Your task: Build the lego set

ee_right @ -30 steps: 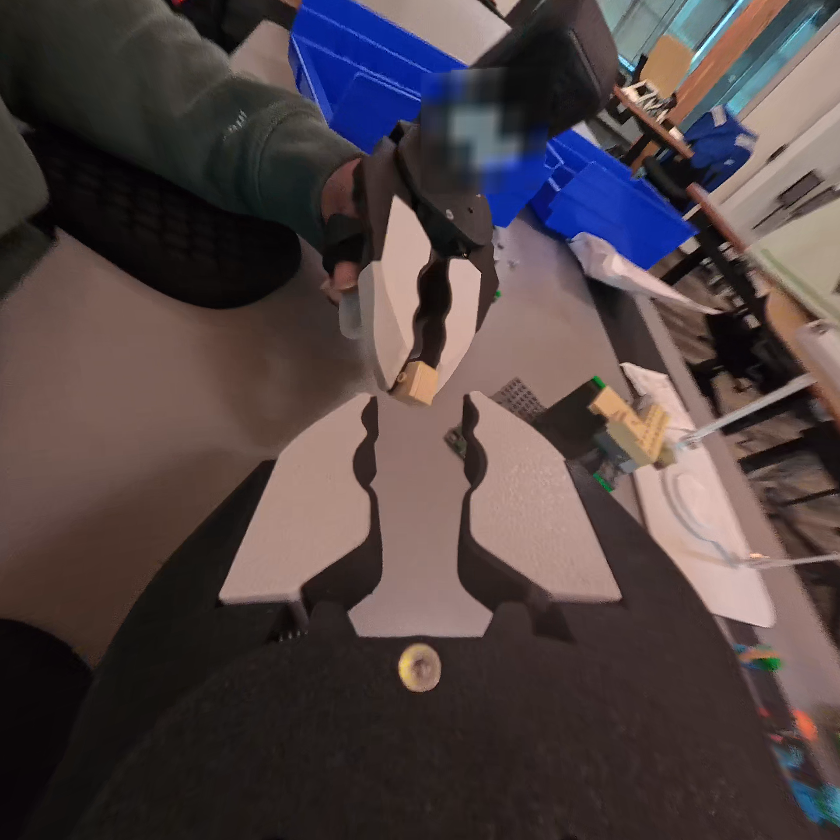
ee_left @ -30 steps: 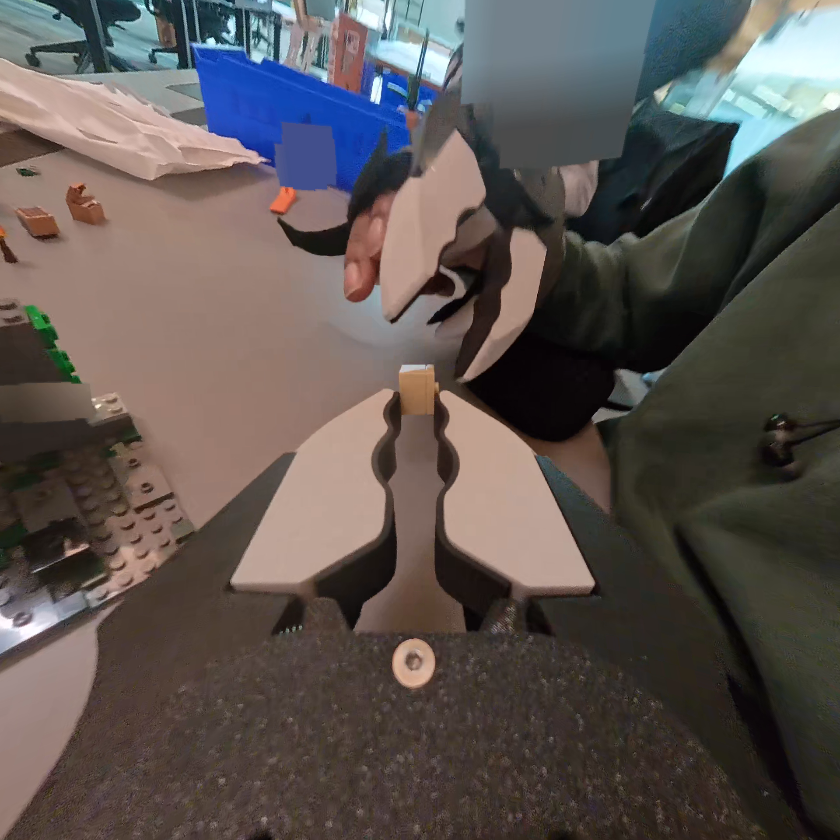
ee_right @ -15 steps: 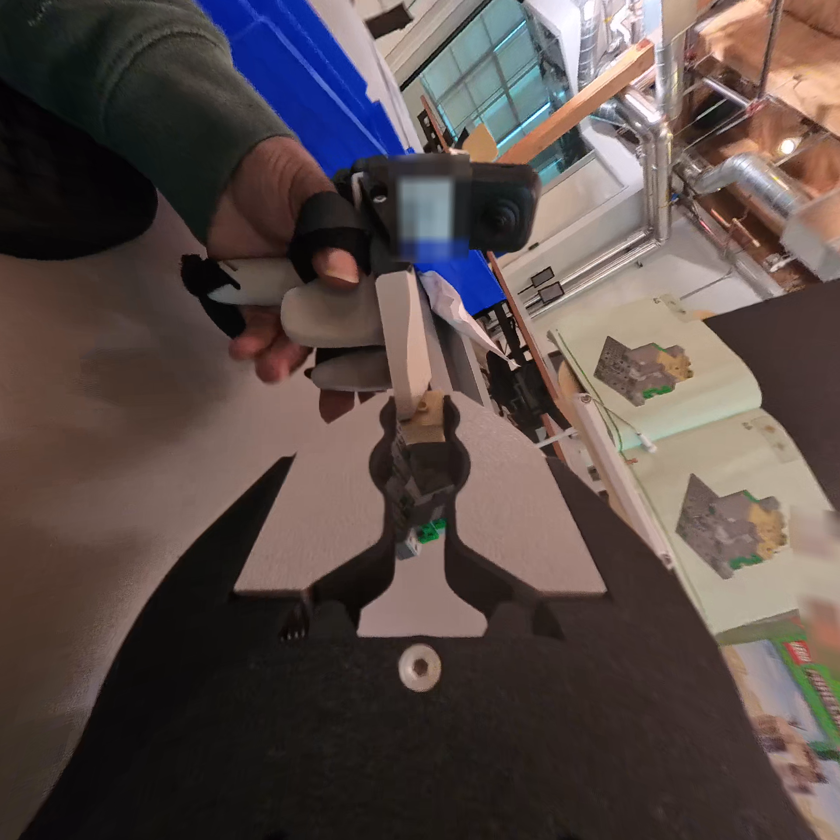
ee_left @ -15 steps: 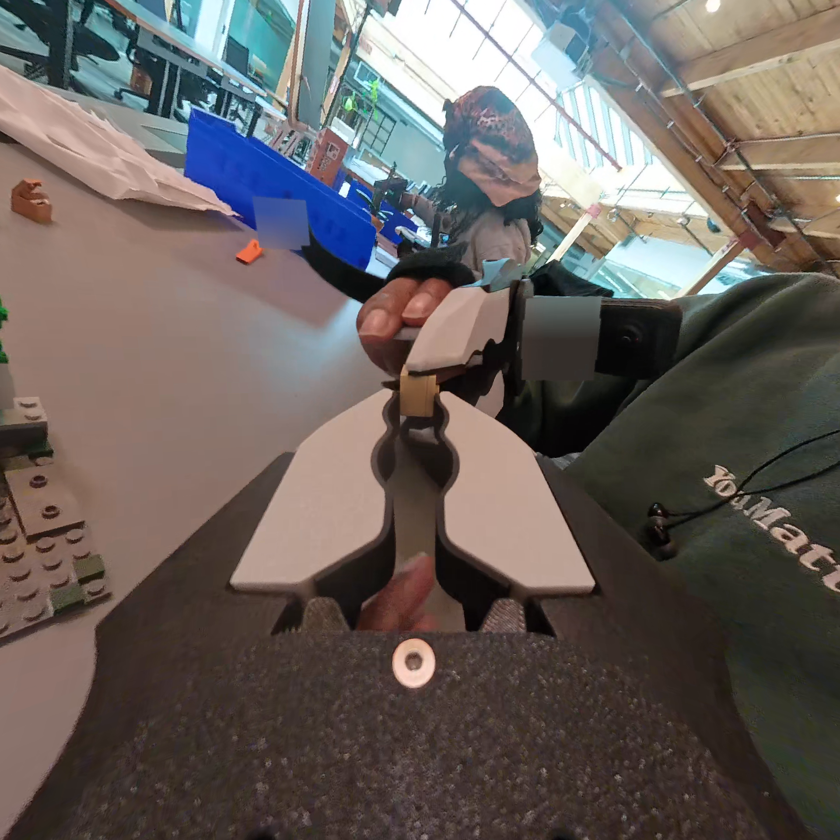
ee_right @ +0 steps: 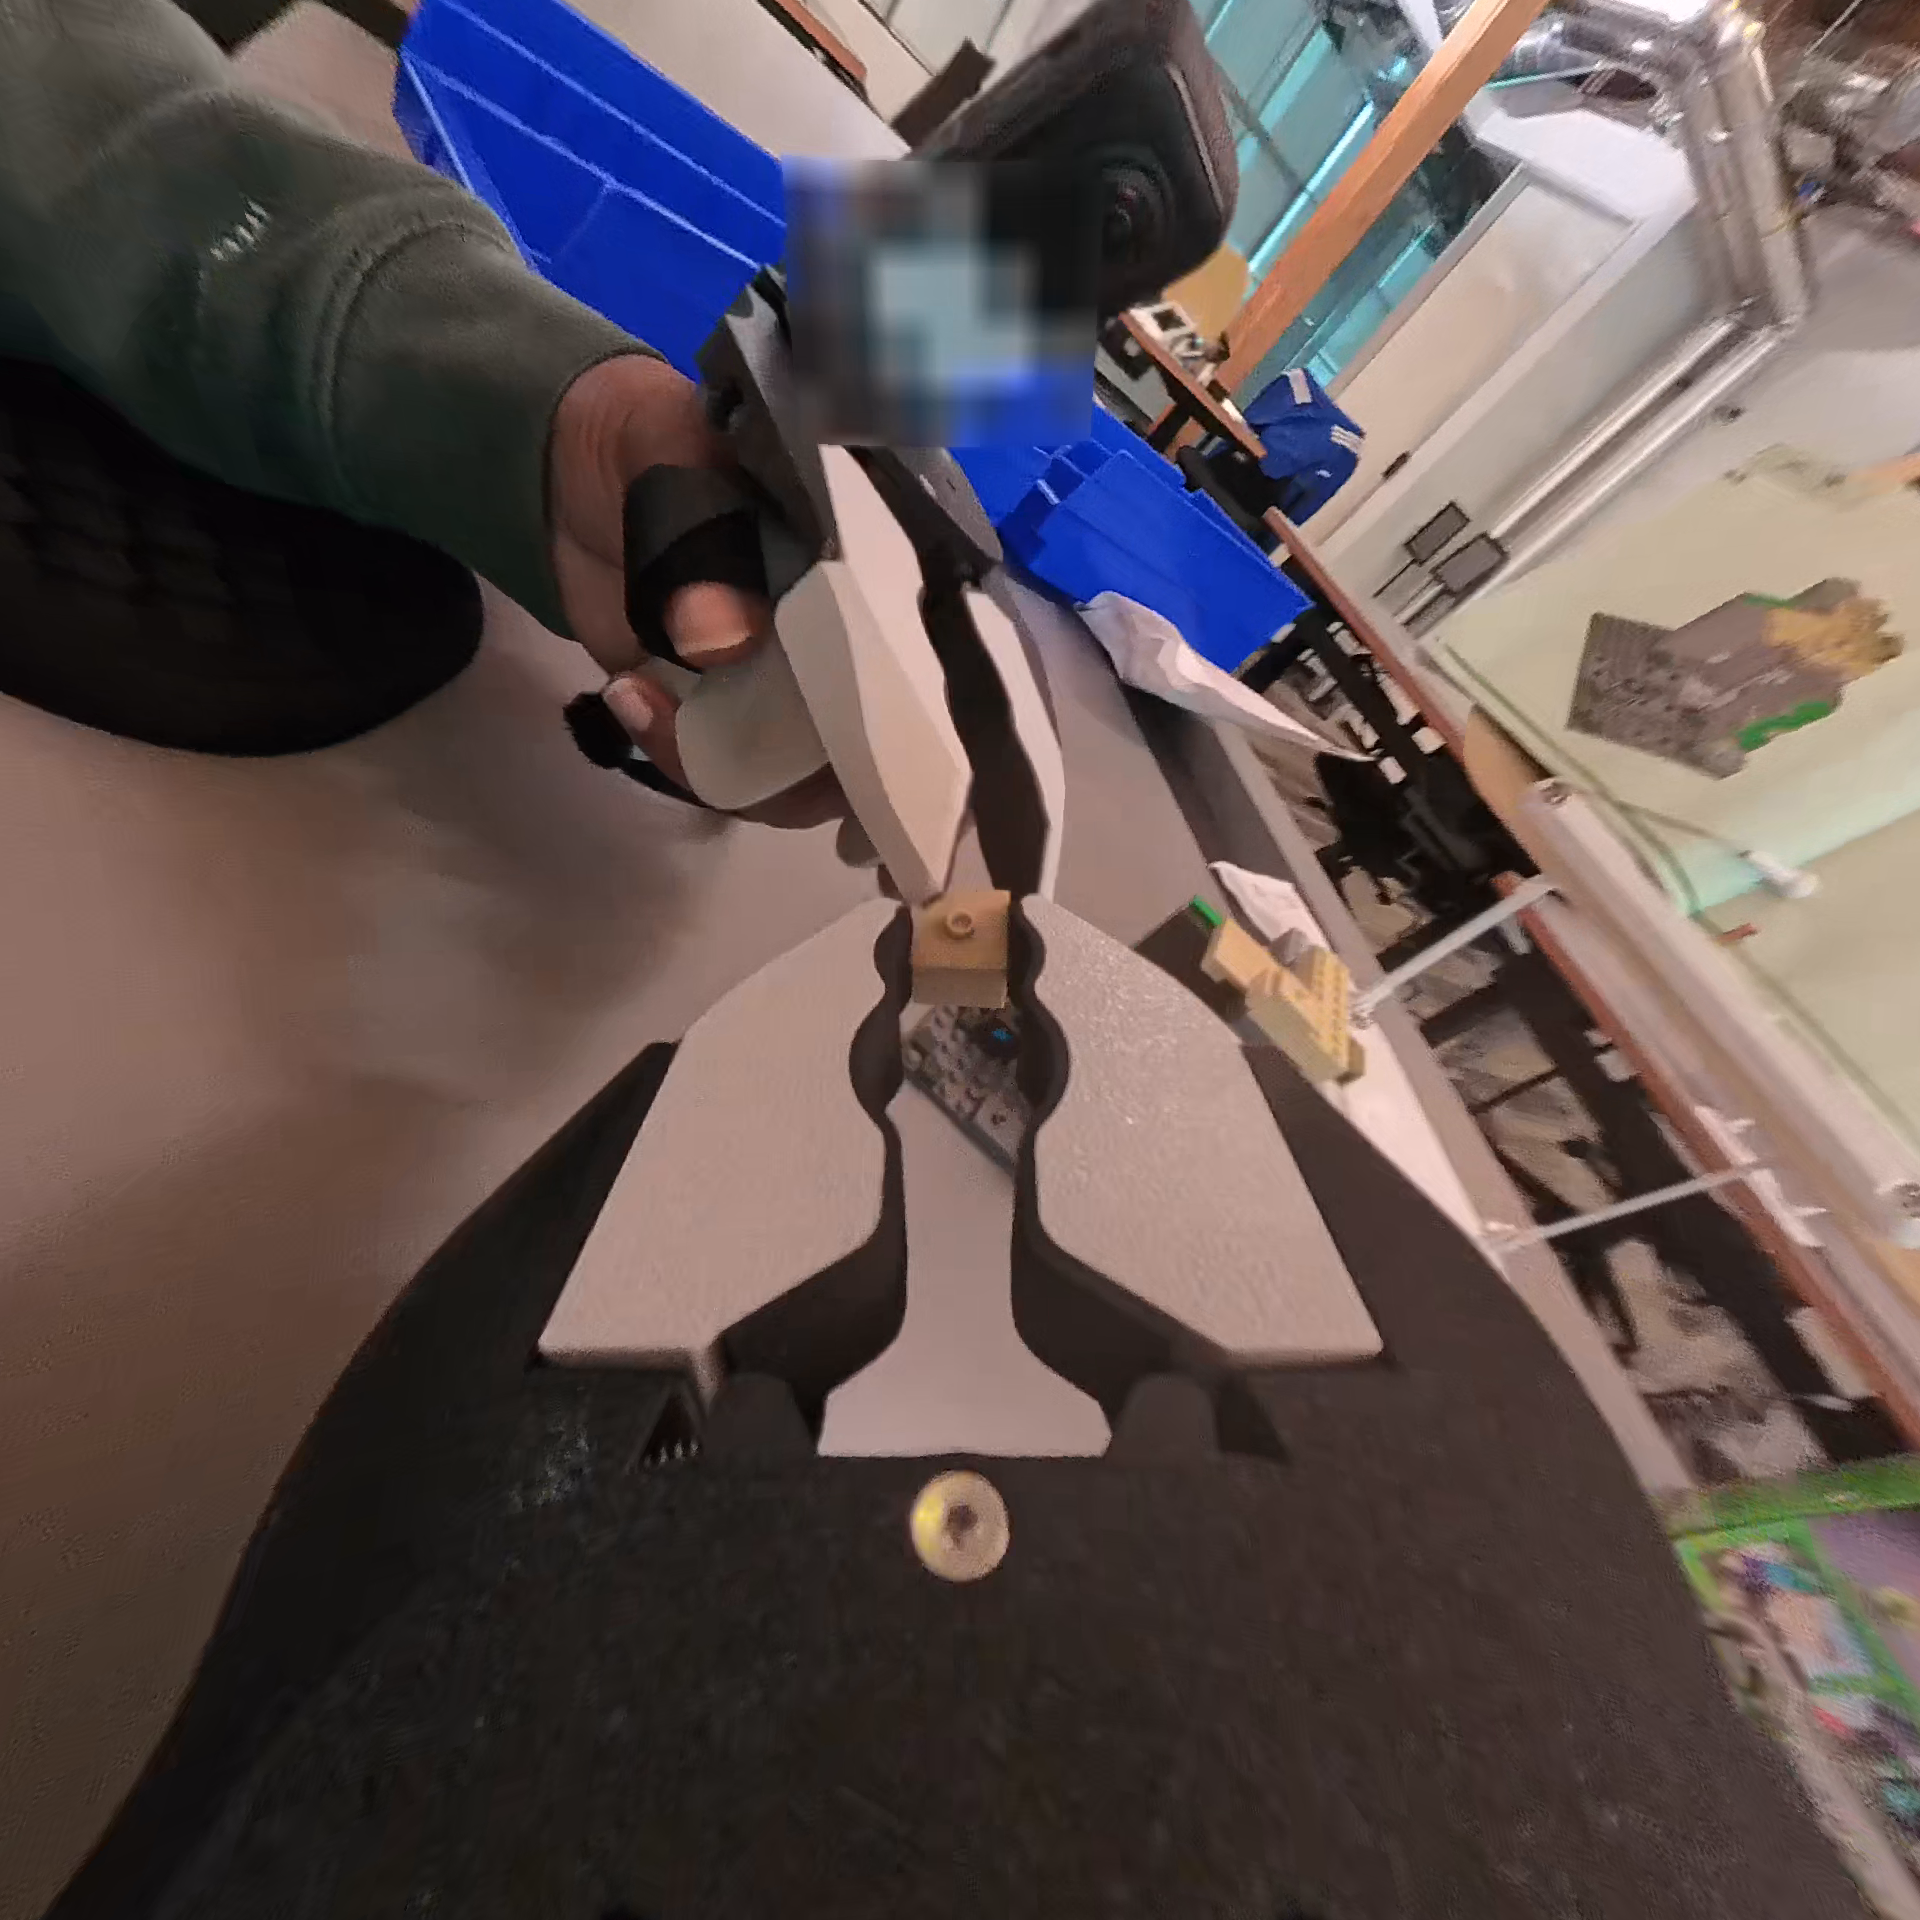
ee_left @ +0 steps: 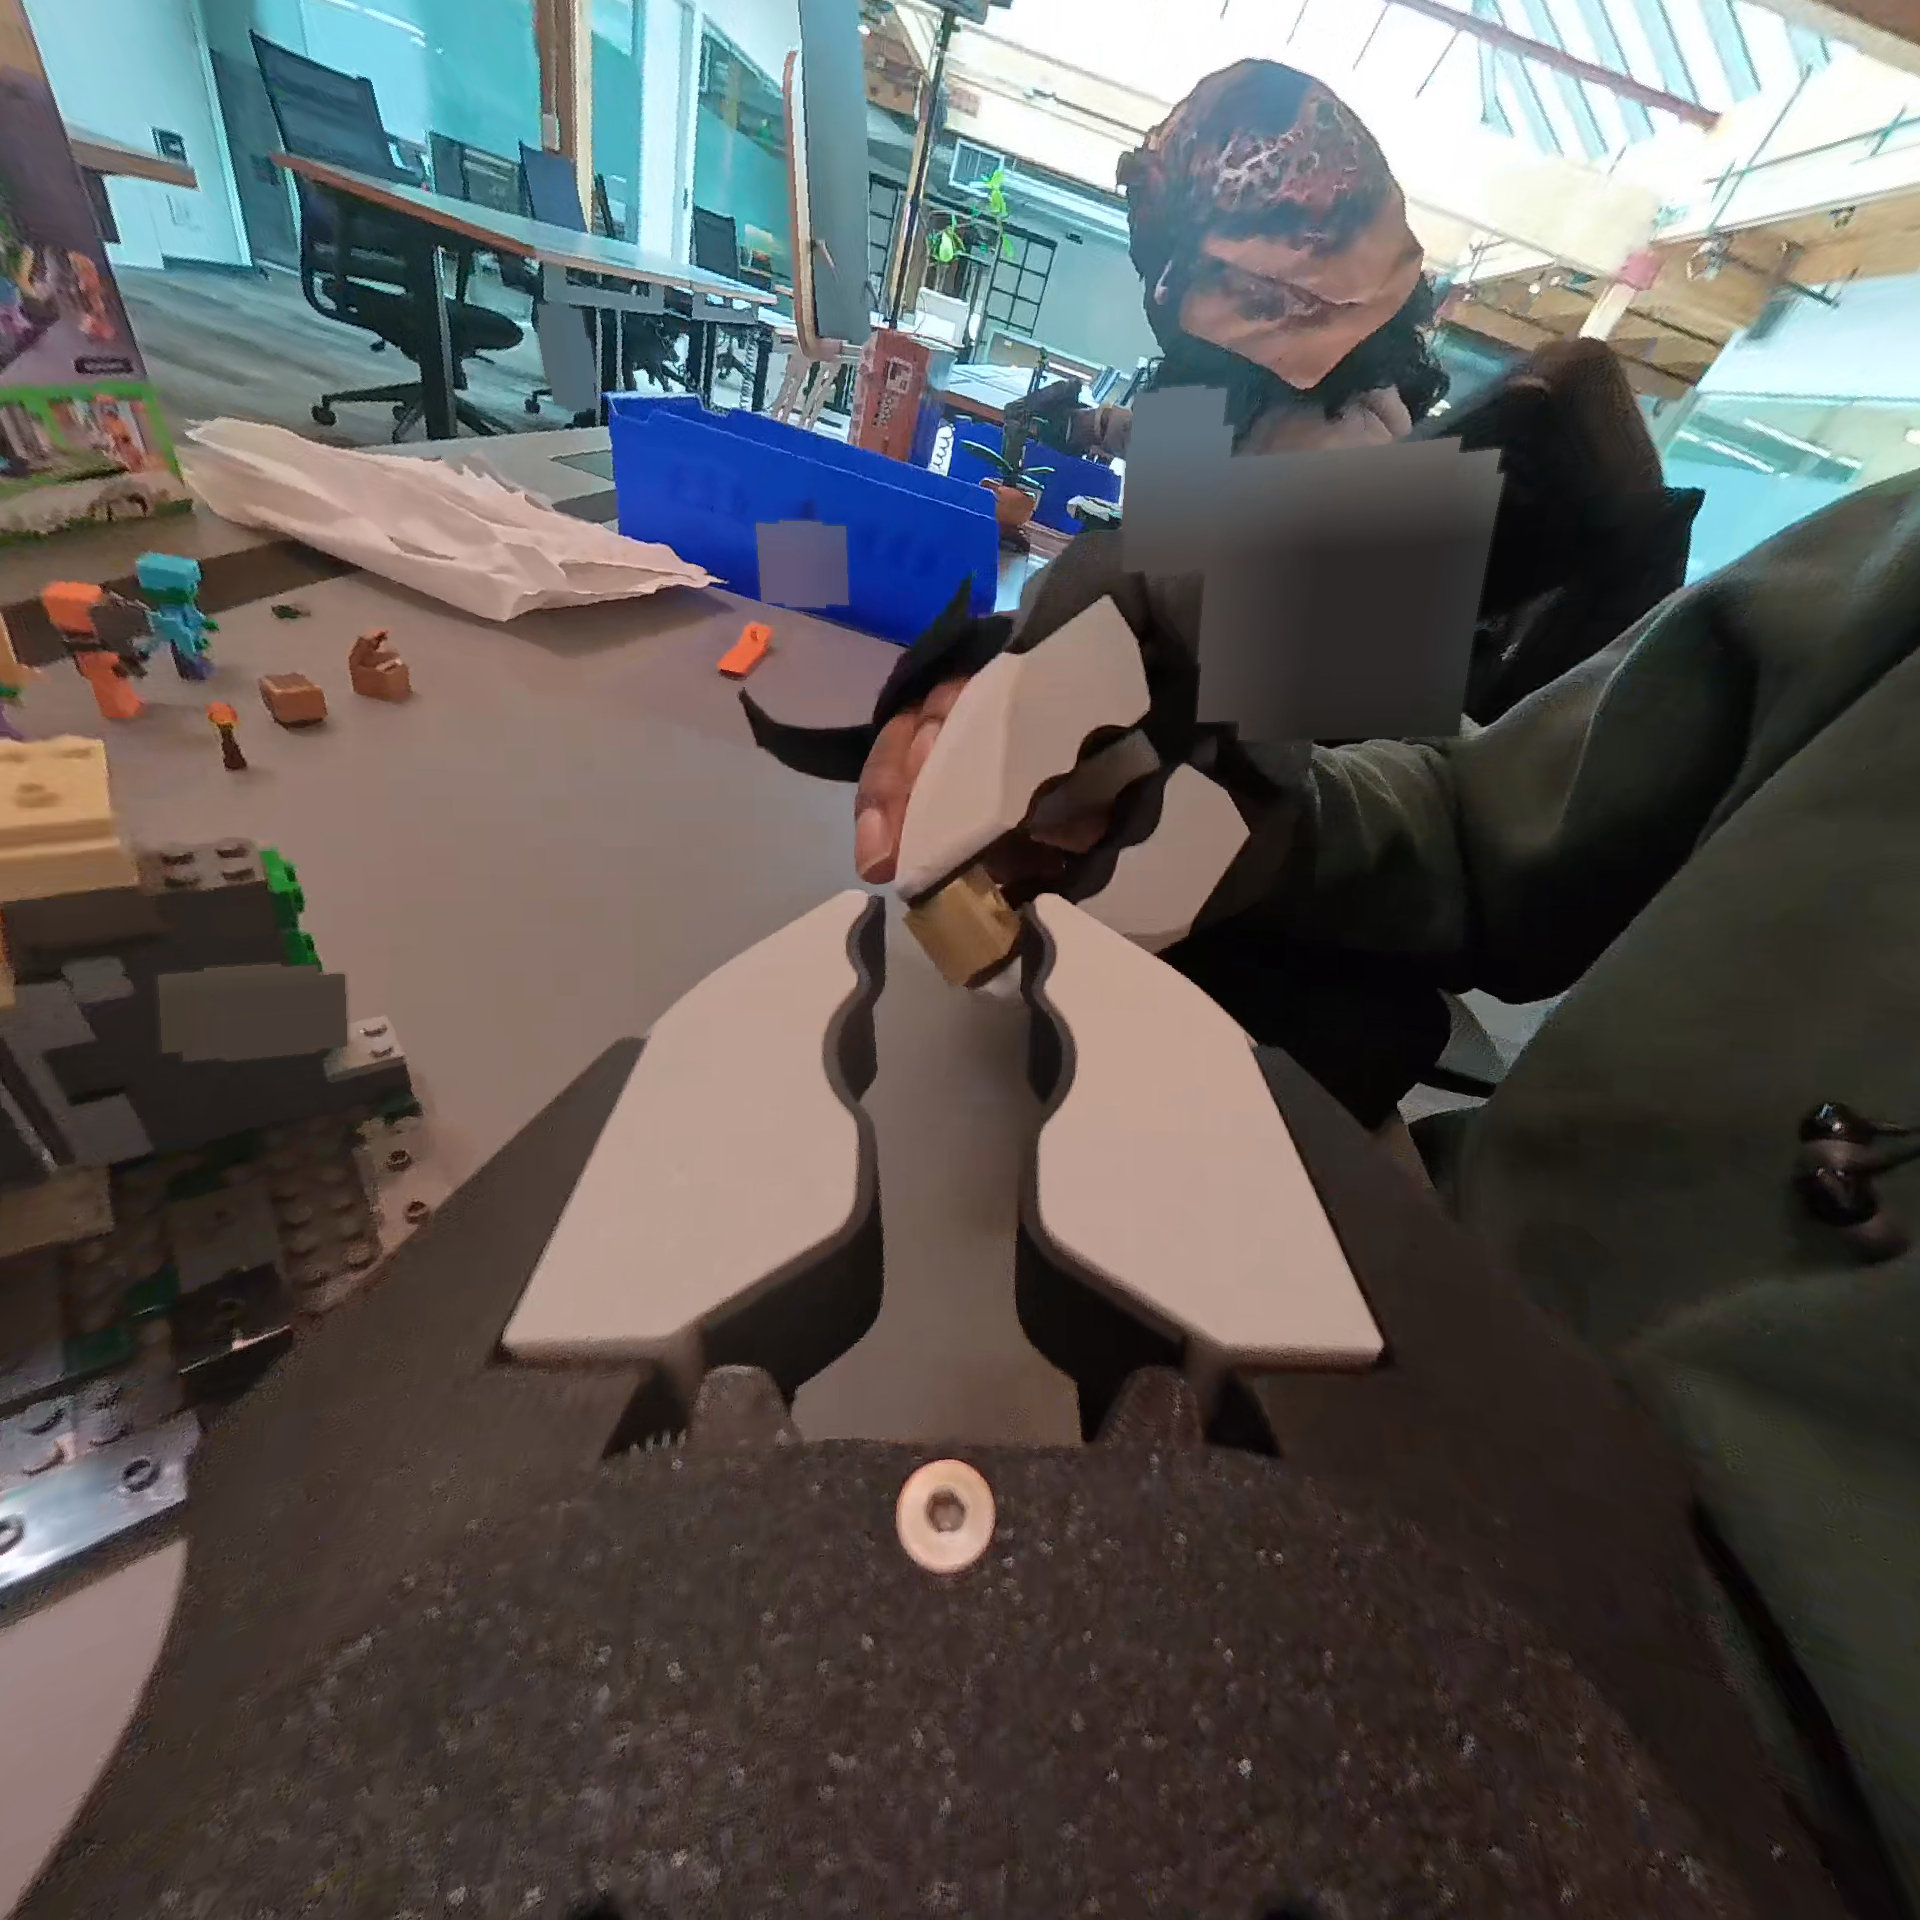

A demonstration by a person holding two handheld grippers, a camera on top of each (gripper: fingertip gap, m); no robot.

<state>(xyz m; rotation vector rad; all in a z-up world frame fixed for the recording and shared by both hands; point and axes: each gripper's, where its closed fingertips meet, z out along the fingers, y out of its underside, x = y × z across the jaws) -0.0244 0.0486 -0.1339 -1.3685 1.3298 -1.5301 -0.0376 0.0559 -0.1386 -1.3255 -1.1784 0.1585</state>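
Observation:
A small tan brick (ee_left: 961, 935) hangs in the air between both grippers' tips. My right gripper (ee_right: 963, 925) is shut on the tan brick (ee_right: 961, 951). In the left wrist view its fingers (ee_left: 1018, 769) clamp the brick from above and below. My left gripper (ee_left: 951, 914) is open, its tips either side of the brick with a gap on the left. Its fingers (ee_right: 894, 707) show in the right wrist view, reaching down to the brick. The grey, green and tan lego build (ee_left: 156, 1039) stands on the table at left; it also shows in the right wrist view (ee_right: 1288, 997).
Minifigures (ee_left: 135, 634), brown pieces (ee_left: 332, 686) and an orange piece (ee_left: 744, 652) lie on the grey table. White paper (ee_left: 436, 530), blue bins (ee_left: 800, 540) and the set box (ee_left: 62, 312) are at the back. An open instruction booklet (ee_right: 1714, 707) stands at right. My green sleeve (ee_left: 1662, 935) fills the right. Both grippers' tips are close together, under 4 cm apart.
The right gripper came in and closed on the tan brick. The left gripper, shut on the brick before, has opened. Both views have tilted back down toward the table.

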